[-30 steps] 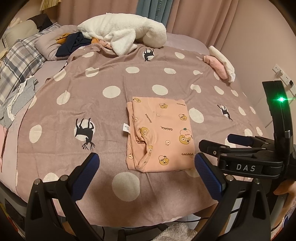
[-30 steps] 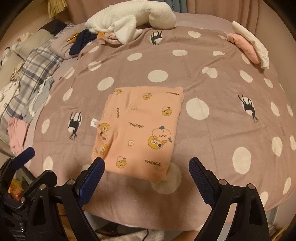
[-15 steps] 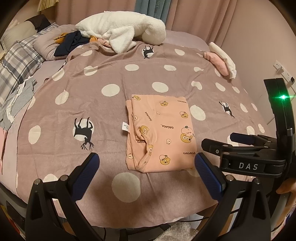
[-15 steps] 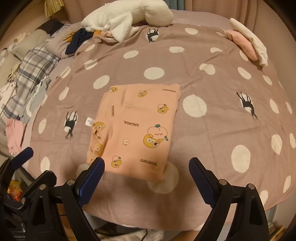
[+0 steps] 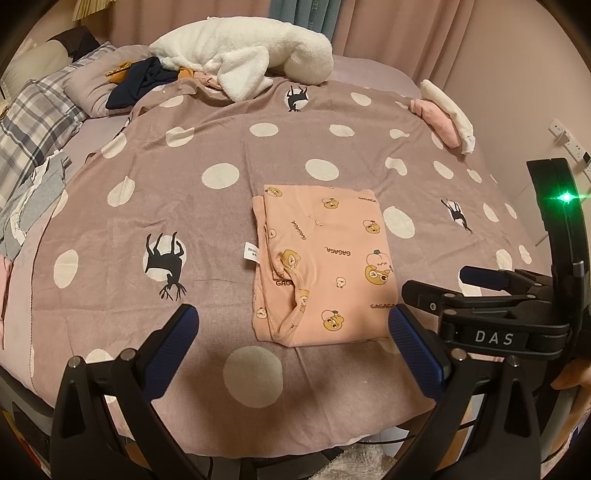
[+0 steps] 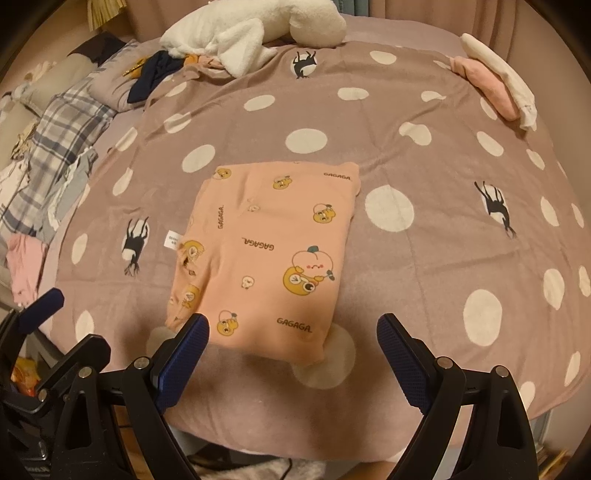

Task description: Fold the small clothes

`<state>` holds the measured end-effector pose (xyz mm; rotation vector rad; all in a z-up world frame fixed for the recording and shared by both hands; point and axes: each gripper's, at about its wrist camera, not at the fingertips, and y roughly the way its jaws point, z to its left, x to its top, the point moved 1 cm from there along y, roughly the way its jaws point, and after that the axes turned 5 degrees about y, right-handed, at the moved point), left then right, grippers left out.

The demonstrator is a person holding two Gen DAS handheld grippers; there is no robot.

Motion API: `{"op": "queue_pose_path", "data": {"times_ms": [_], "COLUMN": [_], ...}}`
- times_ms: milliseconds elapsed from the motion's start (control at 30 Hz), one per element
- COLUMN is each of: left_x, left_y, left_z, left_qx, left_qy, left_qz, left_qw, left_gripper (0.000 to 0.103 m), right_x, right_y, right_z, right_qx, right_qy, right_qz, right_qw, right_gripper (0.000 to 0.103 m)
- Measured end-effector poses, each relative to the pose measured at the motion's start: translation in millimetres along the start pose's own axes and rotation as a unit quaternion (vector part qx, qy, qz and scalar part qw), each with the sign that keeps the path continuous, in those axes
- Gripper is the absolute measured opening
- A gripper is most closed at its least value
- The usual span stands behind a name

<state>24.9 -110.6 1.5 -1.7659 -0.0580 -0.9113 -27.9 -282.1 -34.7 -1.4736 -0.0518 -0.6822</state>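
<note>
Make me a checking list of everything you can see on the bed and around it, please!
Surface: polka-dot blanket spread over the bed.
Job's things: peach garment folded flat, white tag sticking out.
Clutter: white fluffy blanket, dark clothes, pink and white pile, plaid bedding.
Grippers: left gripper open, empty; right gripper open, empty.
Cables: a cable under the bed edge.
Surroundings: curtains, wall socket.

**Black frames, blue pads**

The left claw [image 5: 291, 334] is showing black angular arms tipped with ribbed dark-blue pads [image 5: 175, 341] and silver screws along the frame. The right claw [image 6: 293, 345] is wearing the same black and blue. Seen from the left, its body is carrying white "DAS" lettering [image 5: 494, 337] and a glowing green light [image 5: 565, 197].
</note>
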Motion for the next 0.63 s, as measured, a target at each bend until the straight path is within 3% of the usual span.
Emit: {"op": "queue_pose_path", "data": {"times_ms": [467, 633], "left_x": [1, 2], "left_y": [19, 21], "left_z": [4, 6], "left_qx": [0.016, 0.006], "left_qy": [0.004, -0.003], "left_qz": [0.013, 0.013], "left_qw": [0.9998, 0.9999], "left_gripper": [0.103, 0.103], "right_x": [4, 5], "right_y": [20, 23], "right_z": [-2, -2], "right_qx": [-0.004, -0.011], "right_qy": [0.004, 0.006], "right_qz": [0.020, 0.022], "right_qw": [1.000, 1.000], "right_gripper": [0.092, 0.092]}}
